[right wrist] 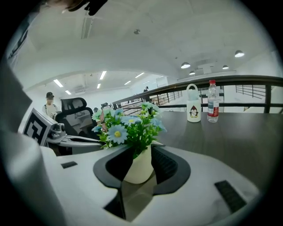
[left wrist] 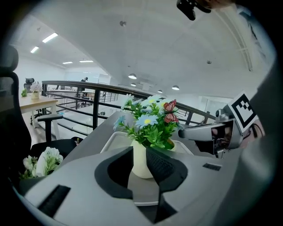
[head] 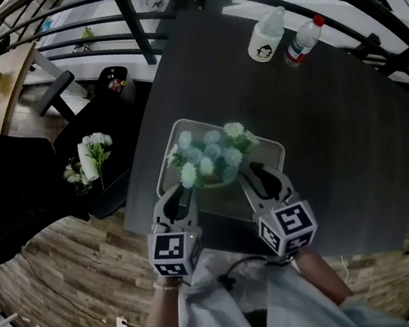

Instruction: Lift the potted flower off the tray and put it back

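From above, the potted flower (head: 208, 158) stands on the tray (head: 266, 146) on the dark table (head: 334, 118). The left gripper (head: 181, 196) and the right gripper (head: 256, 178) sit low at its two near sides. A white bottle (head: 267, 34) and a water bottle (head: 303, 41) stand far back.

In the left gripper view, the jaws are spread, with the cream pot (left wrist: 138, 165) between them, on the tray.

In the right gripper view, those jaws are spread wide too, one on each side of the same pot.
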A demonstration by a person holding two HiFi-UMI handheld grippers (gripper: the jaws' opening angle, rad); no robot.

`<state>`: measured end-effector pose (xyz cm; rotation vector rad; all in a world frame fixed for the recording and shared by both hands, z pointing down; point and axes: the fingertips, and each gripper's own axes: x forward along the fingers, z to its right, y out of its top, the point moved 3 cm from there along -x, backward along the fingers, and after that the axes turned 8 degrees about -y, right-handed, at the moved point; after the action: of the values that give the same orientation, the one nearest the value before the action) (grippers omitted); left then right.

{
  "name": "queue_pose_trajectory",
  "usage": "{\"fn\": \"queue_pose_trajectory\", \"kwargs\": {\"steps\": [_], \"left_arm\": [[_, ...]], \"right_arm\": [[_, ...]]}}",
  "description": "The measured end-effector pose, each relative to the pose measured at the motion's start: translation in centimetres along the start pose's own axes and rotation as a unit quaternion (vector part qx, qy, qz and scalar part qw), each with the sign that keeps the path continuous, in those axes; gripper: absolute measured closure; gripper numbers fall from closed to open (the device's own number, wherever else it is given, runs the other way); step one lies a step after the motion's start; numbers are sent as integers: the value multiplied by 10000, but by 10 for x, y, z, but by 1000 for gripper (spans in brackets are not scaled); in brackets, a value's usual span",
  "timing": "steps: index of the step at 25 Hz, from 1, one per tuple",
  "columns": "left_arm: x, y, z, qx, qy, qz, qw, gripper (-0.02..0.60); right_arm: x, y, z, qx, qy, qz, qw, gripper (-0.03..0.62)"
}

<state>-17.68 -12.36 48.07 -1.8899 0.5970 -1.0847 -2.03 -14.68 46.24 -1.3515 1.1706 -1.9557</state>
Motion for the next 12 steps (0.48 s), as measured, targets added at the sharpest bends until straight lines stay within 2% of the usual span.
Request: {"fn": "queue_pose_trajectory", "kwargs": {"steps": [5,12], "left_arm": [[9,4,-7,-157,167,34,9997,469],[14,9,-12,-487,257,147,9984,469]], "right_arm": [[9,-4,3,44,16,-71,10000,462],[19,-3,5,228,79,-137,9996,462]]}}
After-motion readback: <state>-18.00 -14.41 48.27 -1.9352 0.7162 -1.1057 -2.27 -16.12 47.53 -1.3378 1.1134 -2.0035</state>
